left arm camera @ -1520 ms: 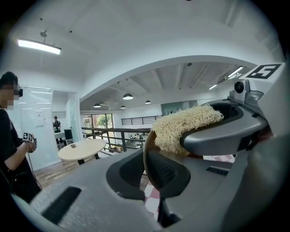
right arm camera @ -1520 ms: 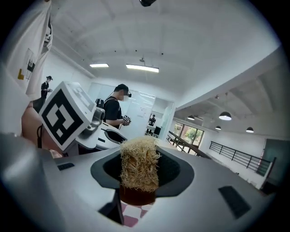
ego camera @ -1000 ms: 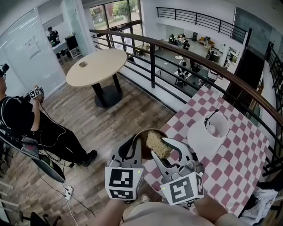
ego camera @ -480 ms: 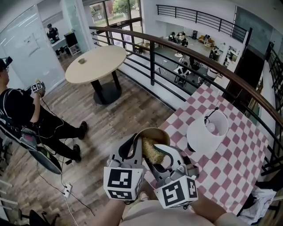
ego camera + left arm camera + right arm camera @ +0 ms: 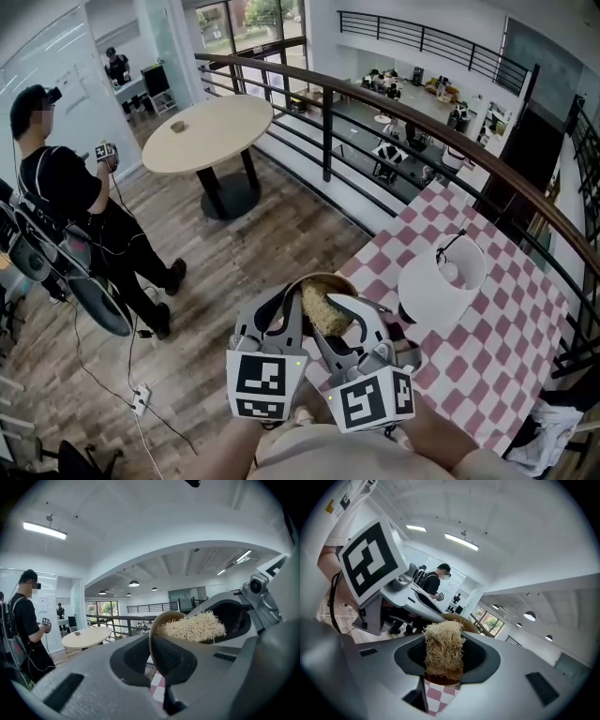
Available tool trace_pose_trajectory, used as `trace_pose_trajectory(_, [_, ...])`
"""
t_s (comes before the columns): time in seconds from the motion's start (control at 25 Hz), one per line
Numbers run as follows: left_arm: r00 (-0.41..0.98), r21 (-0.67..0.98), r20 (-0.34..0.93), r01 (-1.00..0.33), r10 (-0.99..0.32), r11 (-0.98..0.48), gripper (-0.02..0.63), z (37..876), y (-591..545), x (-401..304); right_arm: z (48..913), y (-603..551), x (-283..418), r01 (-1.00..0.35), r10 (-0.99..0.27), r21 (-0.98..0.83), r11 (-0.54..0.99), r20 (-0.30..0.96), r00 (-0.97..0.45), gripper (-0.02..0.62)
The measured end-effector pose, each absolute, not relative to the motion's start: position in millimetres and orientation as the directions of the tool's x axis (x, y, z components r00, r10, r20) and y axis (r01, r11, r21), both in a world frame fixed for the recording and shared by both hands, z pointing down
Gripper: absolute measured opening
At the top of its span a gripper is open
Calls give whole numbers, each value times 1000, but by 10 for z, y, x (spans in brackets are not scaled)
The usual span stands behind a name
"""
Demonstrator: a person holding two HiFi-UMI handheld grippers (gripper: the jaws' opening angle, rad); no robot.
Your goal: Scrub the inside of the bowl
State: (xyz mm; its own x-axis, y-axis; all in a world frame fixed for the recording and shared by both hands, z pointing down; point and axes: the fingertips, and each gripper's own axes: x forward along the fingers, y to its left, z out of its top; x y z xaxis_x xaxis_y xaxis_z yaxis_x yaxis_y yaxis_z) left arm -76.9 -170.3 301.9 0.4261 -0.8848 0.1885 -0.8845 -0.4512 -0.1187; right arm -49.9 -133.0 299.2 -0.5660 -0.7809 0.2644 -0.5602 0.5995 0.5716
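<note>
Mid-scrub by the look of it: holding the bowl (image 5: 319, 278) tilted, lifted near the bench (image 5: 487, 337) edge, left gripper (image 5: 159, 667) jaws clamped on its rim, pressing the fibre scrubber (image 5: 443, 646), clamped in right gripper (image 5: 443, 670) jaws, against the inside, likely more wall left to cover.

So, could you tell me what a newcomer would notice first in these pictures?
Low in the centre of the head view, the left gripper is shut on the rim of a brown round bowl, while the right gripper holds a straw-coloured fibrous scrubber inside it. They are above the near corner of a pink-and-white checked tablecloth that bears a white round lampshade. At far left stands a person in black clothes.
</note>
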Motion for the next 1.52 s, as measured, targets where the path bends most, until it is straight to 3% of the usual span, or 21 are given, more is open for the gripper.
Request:
trace_pose_trajectory(0.76, [440,-137,148,-878,-886,-459,20,2992,-1666,-779,2974,-1328,-368,-521,-824,668,532,266,-500,155])
trace_pose_trajectory(1.52, [438,-20,180,-893,-881,-449,25,3089,-1703,-869,3301,-1131,-635,-466,-705,547,696,397,-588,153])
